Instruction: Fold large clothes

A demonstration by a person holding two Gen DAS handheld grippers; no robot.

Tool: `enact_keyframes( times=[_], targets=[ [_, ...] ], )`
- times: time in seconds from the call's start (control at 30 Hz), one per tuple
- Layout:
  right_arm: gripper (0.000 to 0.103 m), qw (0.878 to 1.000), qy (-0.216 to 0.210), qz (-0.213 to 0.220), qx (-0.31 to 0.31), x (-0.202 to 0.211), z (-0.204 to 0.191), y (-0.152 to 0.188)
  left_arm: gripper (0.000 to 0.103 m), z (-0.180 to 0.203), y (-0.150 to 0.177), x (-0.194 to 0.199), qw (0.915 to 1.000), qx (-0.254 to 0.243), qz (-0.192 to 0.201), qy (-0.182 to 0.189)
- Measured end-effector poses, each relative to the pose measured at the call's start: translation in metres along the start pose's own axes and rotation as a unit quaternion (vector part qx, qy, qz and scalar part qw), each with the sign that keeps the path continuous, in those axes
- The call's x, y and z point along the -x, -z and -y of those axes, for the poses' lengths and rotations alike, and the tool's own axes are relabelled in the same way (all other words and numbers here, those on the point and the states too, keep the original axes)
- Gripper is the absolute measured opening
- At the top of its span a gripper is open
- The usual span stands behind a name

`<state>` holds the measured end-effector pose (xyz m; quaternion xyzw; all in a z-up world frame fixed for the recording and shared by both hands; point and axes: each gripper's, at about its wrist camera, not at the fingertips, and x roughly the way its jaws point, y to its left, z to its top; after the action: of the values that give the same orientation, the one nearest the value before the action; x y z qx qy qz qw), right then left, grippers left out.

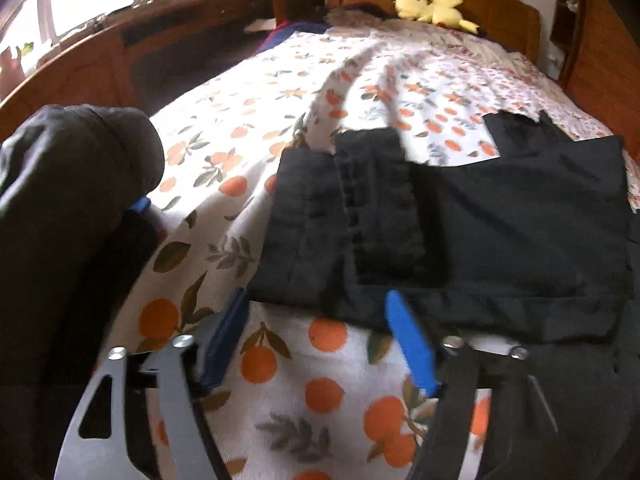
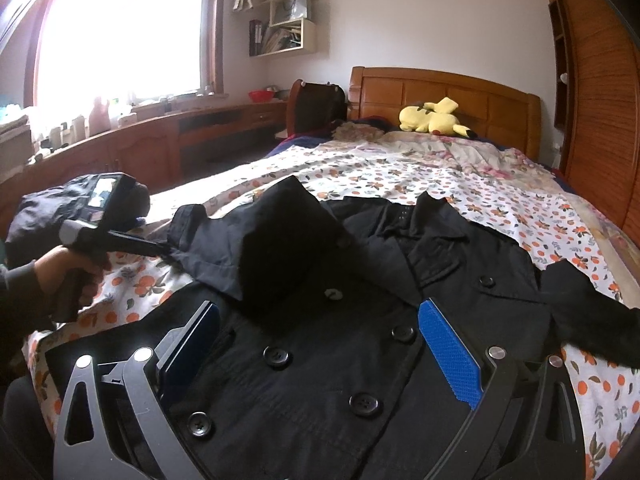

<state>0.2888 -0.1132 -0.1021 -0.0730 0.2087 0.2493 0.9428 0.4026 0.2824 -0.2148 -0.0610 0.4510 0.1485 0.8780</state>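
Note:
A black double-breasted coat point(image 2: 320, 380) lies front up on the orange-print bedspread point(image 2: 440, 184). One sleeve point(image 2: 248, 248) is folded across its chest; the other sleeve point(image 2: 592, 316) trails to the right. My right gripper point(image 2: 320, 304) hangs open just over the buttoned front, nothing pinched. A hand point(image 2: 68, 272) holds my left gripper point(image 2: 164, 248) at the folded sleeve's cuff. In the left wrist view the left gripper point(image 1: 316, 296) stands open, and the coat point(image 1: 500, 220) has its near edge just ahead of the blue fingers point(image 1: 412, 348), with nothing between them.
A dark bundled garment point(image 1: 72, 176) sits at the bed's left edge. A yellow plush toy point(image 2: 434, 120) lies by the wooden headboard point(image 2: 460, 92). Low wooden cabinets point(image 2: 140, 152) run under the window on the left, and a tall wardrobe point(image 2: 596, 120) stands on the right.

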Motion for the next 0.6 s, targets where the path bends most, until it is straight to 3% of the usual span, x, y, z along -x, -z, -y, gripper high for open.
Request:
enact_keyframes(
  times=[0.13, 0.17, 0.23, 0.3, 0.4, 0.6],
  targets=[
    [0.096, 1.000, 0.003, 0.001, 0.001, 0.002, 0.001, 0.000, 0.075, -0.004, -0.002, -0.011, 0.9994, 0.028, -0.013, 0.018],
    [0.096, 1.000, 0.003, 0.001, 0.001, 0.003, 0.002, 0.001, 0.070, -0.004, -0.002, -0.011, 0.9993, 0.030, -0.011, 0.020],
    [0.096, 1.000, 0.006, 0.001, 0.002, 0.004, 0.004, 0.001, 0.051, 0.000, -0.003, -0.010, 0.9994, 0.022, -0.009, 0.024],
    [0.096, 1.000, 0.008, 0.001, 0.002, 0.006, 0.005, 0.002, 0.018, 0.006, -0.004, -0.008, 0.9996, 0.010, -0.010, 0.024],
    [0.096, 1.000, 0.013, 0.000, 0.003, 0.010, 0.009, 0.005, 0.006, 0.021, -0.006, -0.002, 0.9997, -0.017, -0.010, 0.010],
    [0.096, 1.000, 0.029, 0.006, -0.001, 0.029, 0.018, 0.007, 0.005, 0.061, -0.009, 0.055, 0.9968, -0.052, 0.055, 0.028]
  ],
)
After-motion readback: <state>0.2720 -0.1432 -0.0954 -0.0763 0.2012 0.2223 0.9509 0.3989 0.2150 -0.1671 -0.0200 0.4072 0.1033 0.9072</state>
